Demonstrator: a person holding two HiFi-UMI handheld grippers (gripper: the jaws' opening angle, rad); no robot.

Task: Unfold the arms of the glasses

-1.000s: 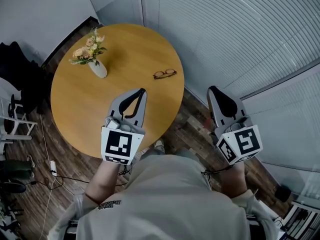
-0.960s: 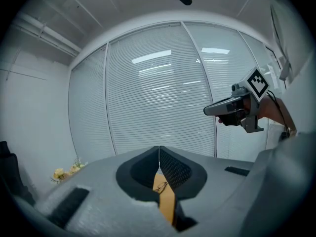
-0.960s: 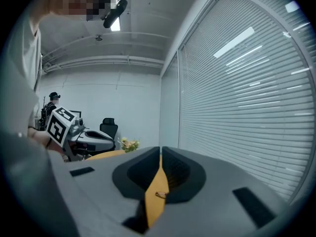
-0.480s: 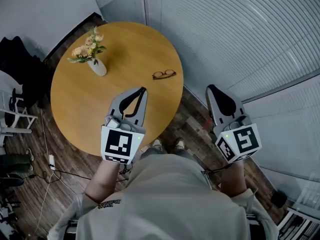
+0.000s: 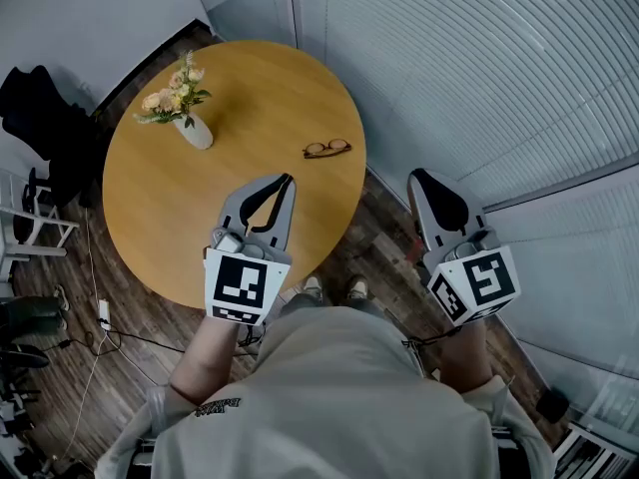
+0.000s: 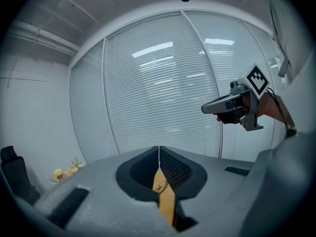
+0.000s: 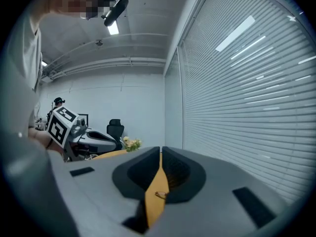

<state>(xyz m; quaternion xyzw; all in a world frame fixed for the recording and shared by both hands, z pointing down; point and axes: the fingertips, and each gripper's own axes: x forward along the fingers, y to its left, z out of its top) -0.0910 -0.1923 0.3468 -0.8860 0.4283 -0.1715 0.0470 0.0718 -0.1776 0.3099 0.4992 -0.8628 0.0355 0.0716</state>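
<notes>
A pair of brown-rimmed glasses (image 5: 327,148) lies on the round wooden table (image 5: 160,218), near its right edge. Whether the arms are folded is too small to tell. My left gripper (image 5: 288,180) hovers over the table's near side, short of the glasses, jaws shut and empty. My right gripper (image 5: 417,176) hangs off the table over the floor, to the right of the glasses, jaws together with nothing in them. The glasses (image 6: 160,185) show small through the left gripper (image 6: 158,147), and likewise the glasses (image 7: 160,194) through the right gripper (image 7: 161,148).
A white vase of flowers (image 5: 190,120) stands at the table's far left. Window blinds (image 5: 479,68) run close along the right. A dark chair (image 5: 40,118) and cables (image 5: 100,317) are on the wooden floor at the left. The person's shoes (image 5: 334,289) stand by the table's edge.
The person has stepped a little closer to the table, and a second shoe has come into view. Both grippers came slightly forward with the body, still shut and empty.
</notes>
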